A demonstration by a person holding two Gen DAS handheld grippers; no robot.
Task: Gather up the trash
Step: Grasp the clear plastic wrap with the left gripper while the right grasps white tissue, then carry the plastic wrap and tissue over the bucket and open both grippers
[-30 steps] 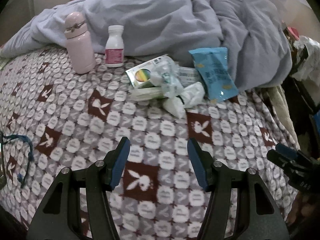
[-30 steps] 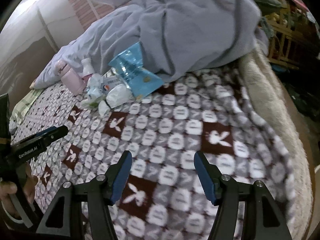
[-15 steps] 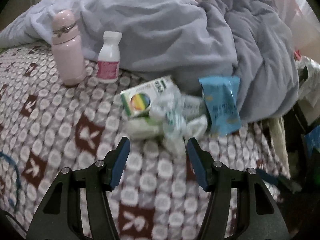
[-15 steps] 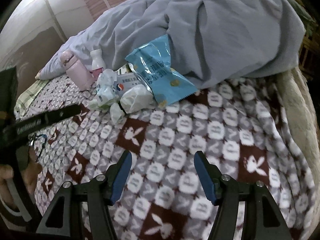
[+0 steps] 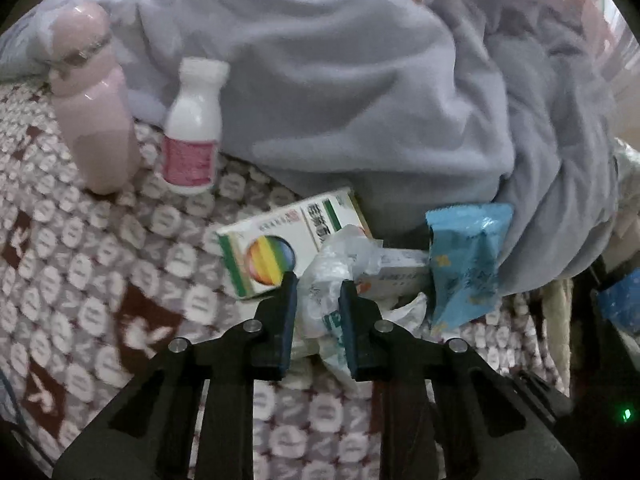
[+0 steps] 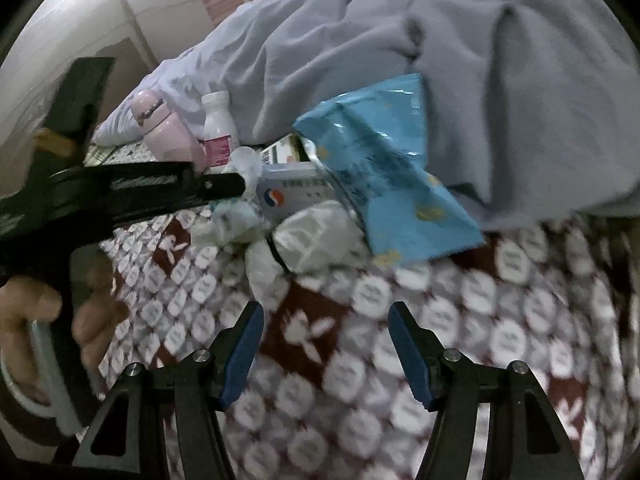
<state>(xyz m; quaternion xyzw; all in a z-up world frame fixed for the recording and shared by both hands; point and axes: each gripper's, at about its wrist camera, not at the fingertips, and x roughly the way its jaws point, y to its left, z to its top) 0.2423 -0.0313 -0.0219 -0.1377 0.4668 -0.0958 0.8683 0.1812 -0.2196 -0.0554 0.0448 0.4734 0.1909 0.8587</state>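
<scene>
A heap of trash lies on the rabbit-patterned blanket (image 5: 120, 280). It holds a green-and-white box with a rainbow disc (image 5: 276, 248), a blue snack bag (image 5: 464, 264), a small white box (image 6: 296, 192) and a white wad (image 6: 316, 236). A crumpled clear plastic wrapper (image 5: 340, 256) sits between the jaws of my left gripper (image 5: 318, 284), which are closing and pinch it. In the right wrist view the left gripper (image 6: 236, 184) reaches into the heap from the left. My right gripper (image 6: 326, 336) is open above bare blanket, just short of the wad.
A pink flask (image 5: 96, 120) and a white bottle with a pink label (image 5: 192, 128) stand upright left of the heap. A rumpled grey duvet (image 5: 360, 80) rises right behind it. The bed's edge drops off at the right. A hand (image 6: 36, 300) holds the left gripper.
Both grippers have moved forward toward the heap. The left jaws, wide apart before, have come together around the plastic wrapper. The right jaws keep the same width.
</scene>
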